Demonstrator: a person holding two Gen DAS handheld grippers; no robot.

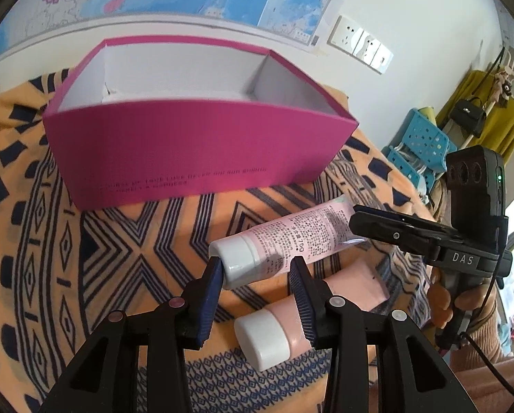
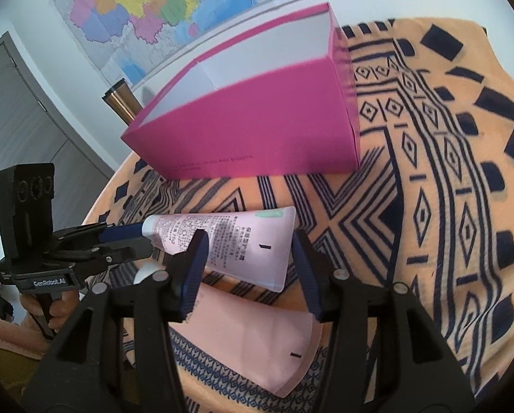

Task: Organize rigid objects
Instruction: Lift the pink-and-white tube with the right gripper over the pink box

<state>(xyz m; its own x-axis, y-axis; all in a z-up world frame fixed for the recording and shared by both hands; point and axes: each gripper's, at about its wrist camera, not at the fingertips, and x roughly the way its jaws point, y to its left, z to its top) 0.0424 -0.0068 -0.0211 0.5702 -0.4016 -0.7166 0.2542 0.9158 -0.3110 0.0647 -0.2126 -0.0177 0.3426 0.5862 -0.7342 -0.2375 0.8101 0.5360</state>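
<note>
I'm holding both tongs over the patterned orange cloth (image 1: 50, 275), two pink tubes lying below me. My left gripper (image 1: 258, 270) is straddling the white-capped end of the lilac-pink tube (image 1: 291, 237); its left pad is touching the cap, but I cannot tell whether the right pad is pressing. My right gripper (image 2: 250, 256) is bracketing the same tube's crimped end (image 2: 236, 241), with a gap showing at the right pad, so it's standing open. The peach tube (image 1: 284, 330) is lying just beside it, toward six o'clock. The magenta box (image 1: 195, 144) is sitting open-topped at twelve o'clock, well apart from both tubes.
</note>
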